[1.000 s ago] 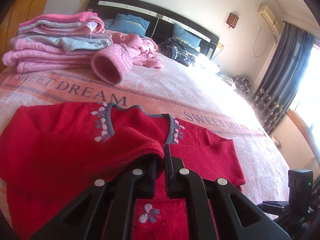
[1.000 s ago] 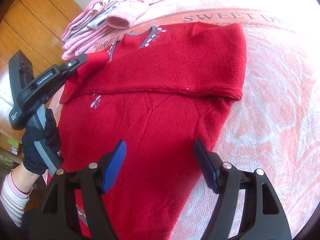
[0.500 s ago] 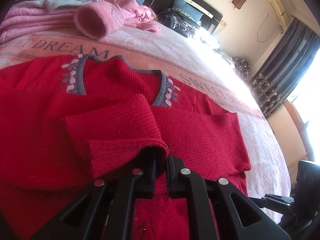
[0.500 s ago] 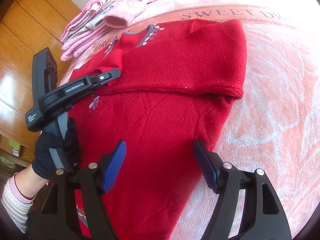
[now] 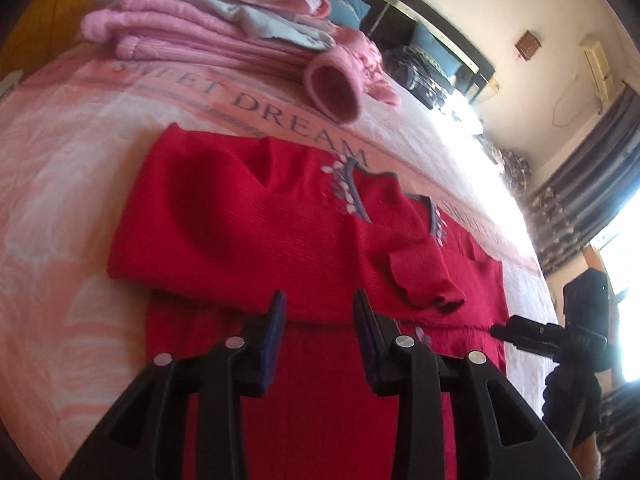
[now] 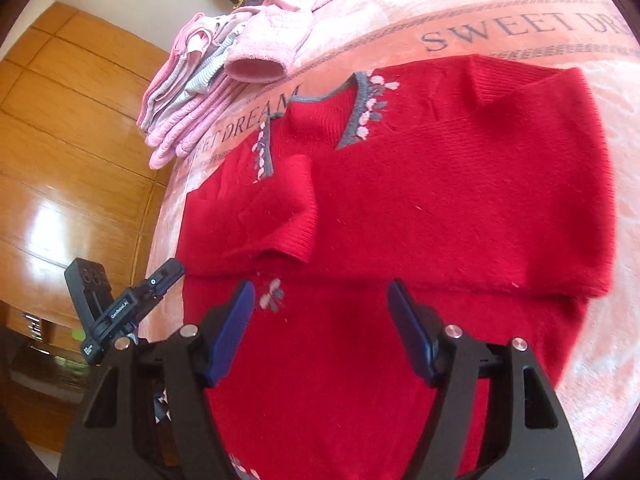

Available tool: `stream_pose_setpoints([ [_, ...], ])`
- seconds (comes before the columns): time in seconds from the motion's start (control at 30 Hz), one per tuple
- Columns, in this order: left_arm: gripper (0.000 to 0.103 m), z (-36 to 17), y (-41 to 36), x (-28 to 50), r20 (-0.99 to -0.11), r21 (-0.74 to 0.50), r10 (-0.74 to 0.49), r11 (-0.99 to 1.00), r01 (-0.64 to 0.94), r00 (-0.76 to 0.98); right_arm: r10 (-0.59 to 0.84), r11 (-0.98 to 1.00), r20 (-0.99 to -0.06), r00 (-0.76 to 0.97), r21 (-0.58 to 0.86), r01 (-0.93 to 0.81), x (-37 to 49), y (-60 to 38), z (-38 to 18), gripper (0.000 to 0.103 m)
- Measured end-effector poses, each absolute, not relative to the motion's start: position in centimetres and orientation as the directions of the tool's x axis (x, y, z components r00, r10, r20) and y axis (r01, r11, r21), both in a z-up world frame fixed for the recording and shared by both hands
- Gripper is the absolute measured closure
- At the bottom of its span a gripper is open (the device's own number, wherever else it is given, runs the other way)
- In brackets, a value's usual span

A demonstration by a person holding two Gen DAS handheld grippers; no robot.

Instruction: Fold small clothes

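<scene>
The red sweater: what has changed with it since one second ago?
The left hand-held gripper let go of the sleeve, which now lies folded across the red sweater, and drew back open. The right hand-held gripper stayed open above it; the pink pile is unchanged.

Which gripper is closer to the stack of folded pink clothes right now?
Left. The left gripper sits off the red sweater's edge on the folded pink stack's side; the right gripper hangs over the sweater's lower body.

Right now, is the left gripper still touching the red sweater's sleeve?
Apart. The left wrist view shows the left gripper open, with the folded sleeve cuff lying to its right, clear of both fingers.
</scene>
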State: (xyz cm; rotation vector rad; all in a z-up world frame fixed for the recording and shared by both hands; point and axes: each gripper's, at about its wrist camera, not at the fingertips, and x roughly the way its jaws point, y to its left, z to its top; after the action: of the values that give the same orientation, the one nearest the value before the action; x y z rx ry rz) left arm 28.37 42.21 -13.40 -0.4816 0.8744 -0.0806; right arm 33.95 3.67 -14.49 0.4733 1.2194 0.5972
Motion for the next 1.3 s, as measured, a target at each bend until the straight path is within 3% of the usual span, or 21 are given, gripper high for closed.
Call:
stream_pose_setpoints([
  [0.13, 0.069, -14.8, 43.3, 30.3, -0.745, -0.363, -0.176, 0.916, -0.17, 0.644, 0.652, 0.757, -0.722, 0.231, 0.636, -0.147, 36.0, 6.8, -15.1, 0.046],
  [0.27, 0.069, -17.1, 44.8, 30.3, -0.711, -0.443, -0.234, 0.881, -0.164, 0.663, 0.623, 0.782, -0.752, 0.214, 0.607, -0.143, 37.5, 8.9, -16.2, 0.053],
  [0.4, 0.071, -16.9, 45.7, 29.7, -0.691, -0.482, -0.269, 0.863, -0.151, 0.671, 0.633, 0.774, -0.74, 0.226, 0.616, -0.148, 38.2, 9.5, -16.7, 0.09],
  [0.5, 0.07, -15.6, 45.9, 28.9, -0.668, -0.467, -0.233, 0.871, -0.154, 0.707, 0.618, 0.786, -0.743, 0.258, 0.582, -0.208, 37.6, 9.5, -15.5, 0.095],
  [0.7, 0.069, -15.4, 43.8, 29.7, -0.696, -0.393, -0.213, 0.912, -0.115, 0.686, 0.524, 0.85, -0.78, 0.341, 0.458, -0.26, 36.7, 7.2, -13.5, 0.094],
  [0.73, 0.068, -16.1, 43.5, 30.1, -0.714, -0.397, -0.221, 0.909, -0.123, 0.664, 0.495, 0.867, -0.803, 0.331, 0.434, -0.245, 36.9, 6.8, -14.2, 0.085],
  [0.8, 0.068, -17.2, 43.2, 30.3, -0.72, -0.403, -0.213, 0.903, -0.148, 0.66, 0.452, 0.891, -0.831, 0.324, 0.4, -0.217, 36.9, 5.9, -15.4, 0.078],
  [0.93, 0.067, -16.7, 43.8, 30.2, -0.708, -0.447, -0.228, 0.877, -0.175, 0.668, 0.367, 0.92, -0.836, 0.408, 0.262, -0.291, 35.5, 6.4, -14.2, 0.075],
  [1.03, 0.067, -15.9, 44.3, 29.8, -0.695, -0.453, -0.214, 0.871, -0.188, 0.686, 0.392, 0.898, -0.81, 0.435, 0.235, -0.371, 34.1, 7.9, -12.0, 0.074],
  [1.17, 0.066, -15.8, 43.7, 30.0, -0.721, -0.401, -0.195, 0.9, -0.17, 0.665, 0.452, 0.847, -0.826, 0.338, 0.278, -0.453, 33.1, 11.8, -11.8, 0.066],
  [1.3, 0.066, -16.6, 43.2, 30.0, -0.733, -0.356, -0.185, 0.924, -0.138, 0.654, 0.283, 0.892, -0.883, 0.374, 0.099, -0.441, 33.1, 15.0, -14.2, 0.065],
])
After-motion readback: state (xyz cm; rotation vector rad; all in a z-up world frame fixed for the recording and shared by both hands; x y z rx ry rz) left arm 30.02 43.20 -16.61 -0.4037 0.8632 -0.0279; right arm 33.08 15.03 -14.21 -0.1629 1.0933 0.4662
